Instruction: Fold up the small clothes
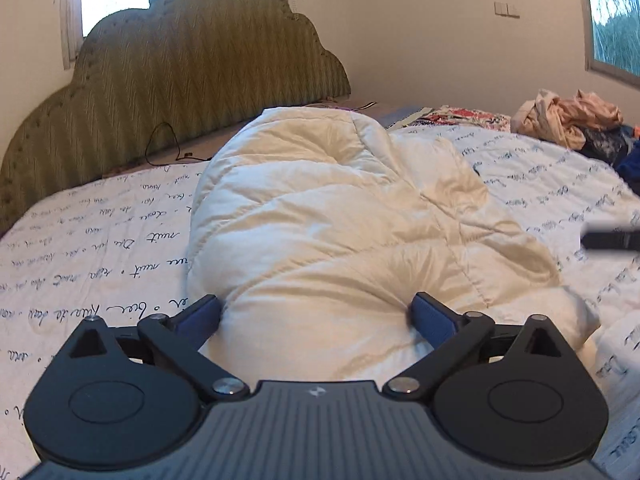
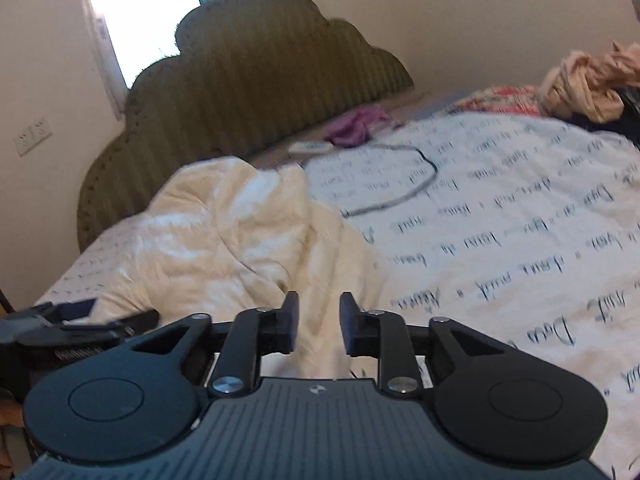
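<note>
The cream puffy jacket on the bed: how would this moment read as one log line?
cream quilted jacket: bunched on bed | left tongs: wide, straddling its fold | right tongs: narrow gap, empty

Cream padded garment (image 1: 340, 216) fills the lane ahead. Printed bedspread (image 2: 500, 240) to its right lies bare, barring a dark cable (image 2: 400, 196); clothes pile (image 1: 568, 120) blocks the far corner.
</note>
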`<action>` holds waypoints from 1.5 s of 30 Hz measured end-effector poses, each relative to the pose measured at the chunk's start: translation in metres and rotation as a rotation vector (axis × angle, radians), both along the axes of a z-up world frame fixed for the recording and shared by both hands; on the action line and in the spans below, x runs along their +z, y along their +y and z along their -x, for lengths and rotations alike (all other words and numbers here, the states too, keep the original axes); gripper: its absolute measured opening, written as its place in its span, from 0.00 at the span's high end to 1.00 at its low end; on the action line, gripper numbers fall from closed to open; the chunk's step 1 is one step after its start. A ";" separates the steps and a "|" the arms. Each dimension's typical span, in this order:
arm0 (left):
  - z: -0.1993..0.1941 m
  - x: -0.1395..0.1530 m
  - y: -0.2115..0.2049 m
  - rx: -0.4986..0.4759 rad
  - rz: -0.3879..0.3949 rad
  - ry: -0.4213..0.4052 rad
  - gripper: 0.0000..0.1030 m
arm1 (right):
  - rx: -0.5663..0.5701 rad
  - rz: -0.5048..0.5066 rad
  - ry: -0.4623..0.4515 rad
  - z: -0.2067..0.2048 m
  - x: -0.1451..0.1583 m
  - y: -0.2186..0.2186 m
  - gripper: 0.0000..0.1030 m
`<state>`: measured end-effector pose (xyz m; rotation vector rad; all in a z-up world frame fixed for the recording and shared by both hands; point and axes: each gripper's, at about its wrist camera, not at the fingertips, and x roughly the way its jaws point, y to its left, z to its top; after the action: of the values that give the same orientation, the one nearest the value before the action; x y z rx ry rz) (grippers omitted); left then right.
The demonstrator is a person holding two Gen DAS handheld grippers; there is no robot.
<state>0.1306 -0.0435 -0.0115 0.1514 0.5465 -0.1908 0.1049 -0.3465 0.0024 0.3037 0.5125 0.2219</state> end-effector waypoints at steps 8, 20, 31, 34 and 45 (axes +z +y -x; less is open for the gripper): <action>0.003 -0.006 0.003 -0.002 -0.009 0.005 0.00 | 0.109 0.205 0.149 -0.046 -0.038 0.065 0.44; 0.015 -0.004 0.009 0.037 0.022 0.015 0.00 | 0.001 0.127 0.174 -0.032 -0.042 0.058 0.20; 0.047 -0.001 0.018 0.098 0.088 0.030 0.00 | 0.000 0.115 0.175 -0.001 -0.043 0.057 0.05; 0.060 0.000 0.019 0.108 0.082 0.018 0.00 | 0.018 0.122 0.182 0.010 -0.043 0.062 0.01; 0.103 -0.021 0.038 0.191 0.074 0.083 0.00 | 0.071 0.163 0.199 0.044 -0.054 0.078 0.01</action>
<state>0.0277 -0.0052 -0.0325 0.0193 0.6320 -0.0311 0.0608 -0.2690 -0.0517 0.1491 0.7351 0.2182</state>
